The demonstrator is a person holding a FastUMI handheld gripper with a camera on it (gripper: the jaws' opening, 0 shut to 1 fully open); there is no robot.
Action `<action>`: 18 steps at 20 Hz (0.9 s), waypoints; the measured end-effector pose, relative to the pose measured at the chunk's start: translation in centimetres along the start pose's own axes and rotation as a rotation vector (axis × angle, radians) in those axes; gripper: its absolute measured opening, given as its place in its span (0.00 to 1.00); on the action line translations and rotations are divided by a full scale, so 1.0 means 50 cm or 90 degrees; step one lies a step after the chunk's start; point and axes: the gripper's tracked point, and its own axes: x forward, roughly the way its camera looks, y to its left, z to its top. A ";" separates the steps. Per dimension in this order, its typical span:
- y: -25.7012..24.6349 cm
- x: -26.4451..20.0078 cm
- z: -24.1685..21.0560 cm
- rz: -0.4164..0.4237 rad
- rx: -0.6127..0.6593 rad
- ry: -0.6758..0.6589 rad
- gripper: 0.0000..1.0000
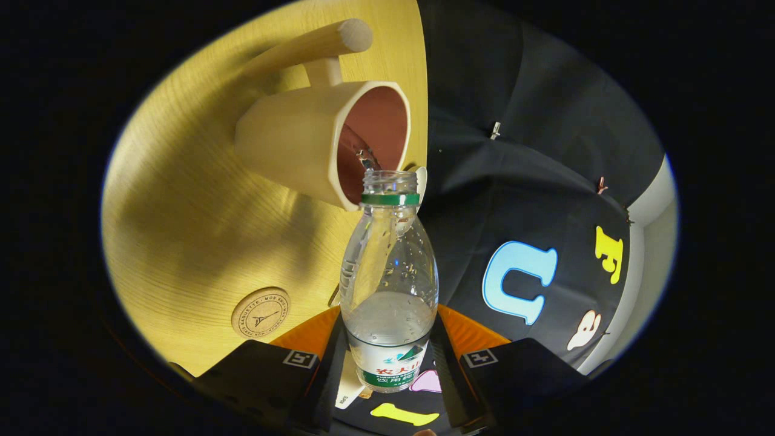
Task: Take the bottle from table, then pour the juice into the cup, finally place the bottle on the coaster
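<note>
My gripper (389,357) is shut on a clear plastic bottle (389,272) with a green neck ring and no cap. The view is rolled to one side, so the bottle is tipped over. Its open mouth sits at the rim of a cream cup (321,142) with a reddish-brown inside and a wooden handle. Liquid runs from the mouth into the cup. Some clear liquid still lies in the bottle's lower part, near my fingers. A round wooden coaster (261,313) lies on the table beside the left finger.
The light wooden table (181,212) carries the cup and the coaster. Its edge runs just past the cup, and the black booth cloth (521,181) hangs beyond it.
</note>
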 end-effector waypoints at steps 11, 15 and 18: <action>-0.013 0.002 -0.001 -0.005 -0.057 -0.015 0.72; -0.015 0.003 -0.001 -0.008 -0.075 -0.022 0.72; -0.024 0.008 0.000 -0.013 -0.098 -0.030 0.72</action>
